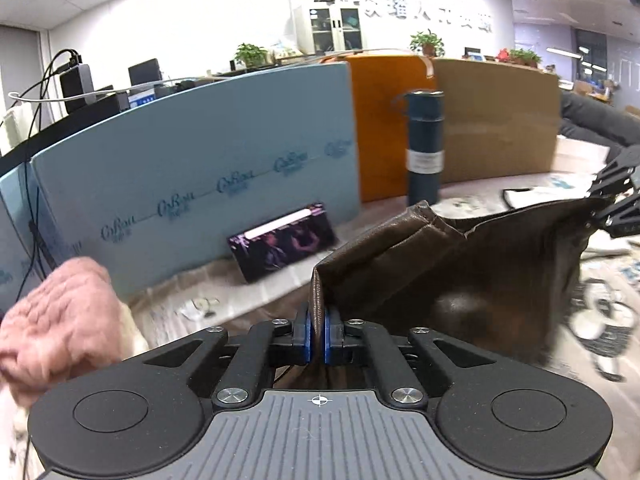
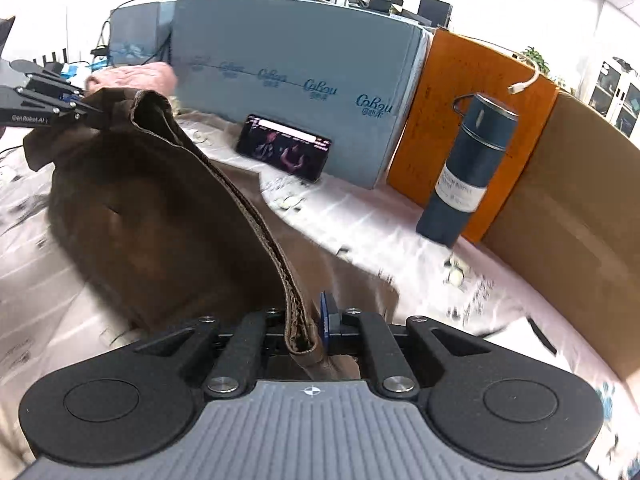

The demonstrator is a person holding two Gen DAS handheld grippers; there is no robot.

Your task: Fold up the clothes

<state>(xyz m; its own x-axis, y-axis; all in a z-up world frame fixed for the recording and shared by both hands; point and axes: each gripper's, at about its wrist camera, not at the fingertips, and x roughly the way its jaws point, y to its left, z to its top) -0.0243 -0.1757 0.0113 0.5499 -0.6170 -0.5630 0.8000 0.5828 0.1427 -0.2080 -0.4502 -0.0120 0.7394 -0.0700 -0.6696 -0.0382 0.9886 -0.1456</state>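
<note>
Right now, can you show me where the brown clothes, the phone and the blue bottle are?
brown garment [image 2: 160, 220], right wrist view, middle of cloth.
phone [image 2: 286, 148], right wrist view, lit screen.
blue bottle [image 2: 468, 176], right wrist view, body.

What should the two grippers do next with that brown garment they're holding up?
Probably lower it flat onto the table. The left gripper and right gripper each pinch the brown garment along its band, and it sags bunched between them.

Two close wrist views, seemingly facing, shared garment.
</note>
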